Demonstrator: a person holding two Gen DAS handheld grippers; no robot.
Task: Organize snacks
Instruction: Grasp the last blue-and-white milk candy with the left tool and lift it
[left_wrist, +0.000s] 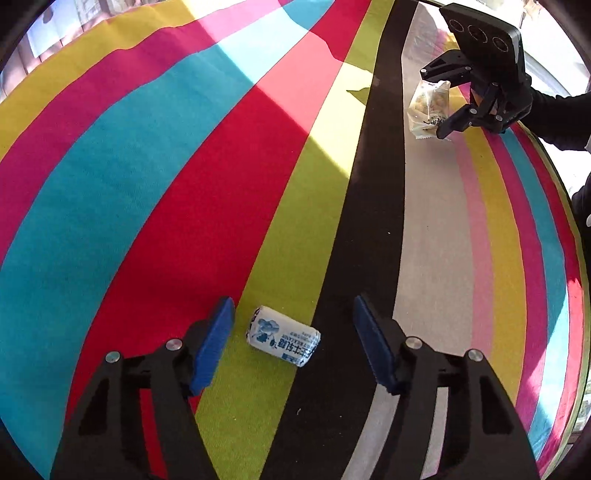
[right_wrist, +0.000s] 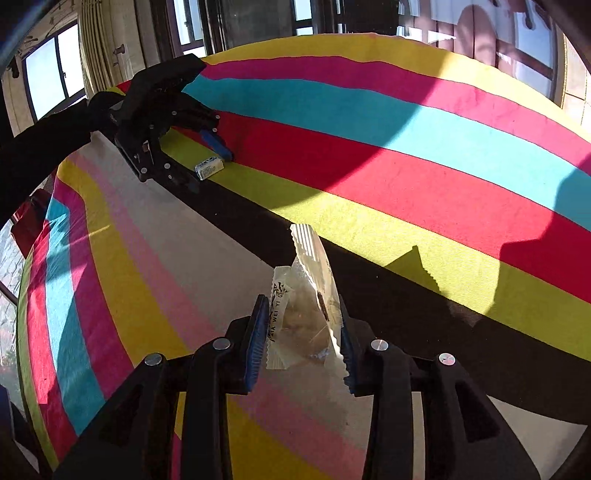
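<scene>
Between the blue ribbed pads of the left claw (left_wrist: 293, 345) lies a small white candy roll with blue print (left_wrist: 283, 336), a short cylinder in a glossy wrapper with twisted ends. It rests on its side on the lime-green stripe of the striped woven cloth (left_wrist: 184, 184) that covers the worktop. Both pads stand apart from it, with cloth visible on each side, so this claw is released around the candy and not pressing it.

Close to the right wrist camera, the right claw (right_wrist: 303, 339) is clenched on a clear crinkled plastic snack packet with zigzag-cut ends (right_wrist: 308, 306). The packet stands almost upright between the pads, its top seam pointing away, and something pale brown shows through the film; white panels with dark letters run along one side. Its lower part is over the beige and black stripes, but whether it touches the cloth I cannot tell.

Farther away in the same view the left claw (right_wrist: 212, 162) appears over the candy roll (right_wrist: 209, 168), with a black sleeve (right_wrist: 40, 147) behind it. From the left wrist view the right claw (left_wrist: 441, 107) and its packet (left_wrist: 428, 107) are far up by the beige stripe.

The cloth has a matte, fine weave, with wide bands of red, turquoise, magenta, yellow, pink, black and beige, crossed by hard sunlight and shadows. Beyond the worktop edge are windows (right_wrist: 55, 74) and a ribbed cream radiator (right_wrist: 96, 48).
</scene>
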